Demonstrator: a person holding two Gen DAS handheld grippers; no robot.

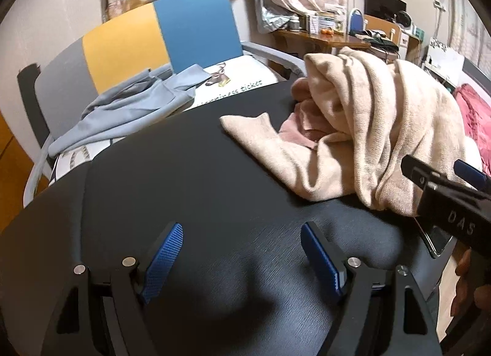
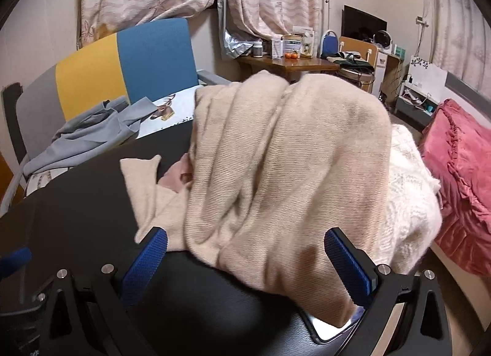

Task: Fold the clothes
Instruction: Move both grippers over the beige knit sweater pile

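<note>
Black table [image 1: 190,172] fills both views. Beige knit garment [image 1: 368,129] heaped on its far right part, one flat end lying toward table centre; pink cloth [image 1: 294,129] tucked under the heap. Grey garment [image 1: 122,110] draped on chair [image 1: 122,46] behind table. Left gripper [image 1: 242,261]: jaws fully apart, empty, over bare table. Right gripper [image 2: 245,267]: jaws fully apart, garment's near edge between them, pads not pressing. Phone [image 2: 331,330] partly under that edge.
</note>
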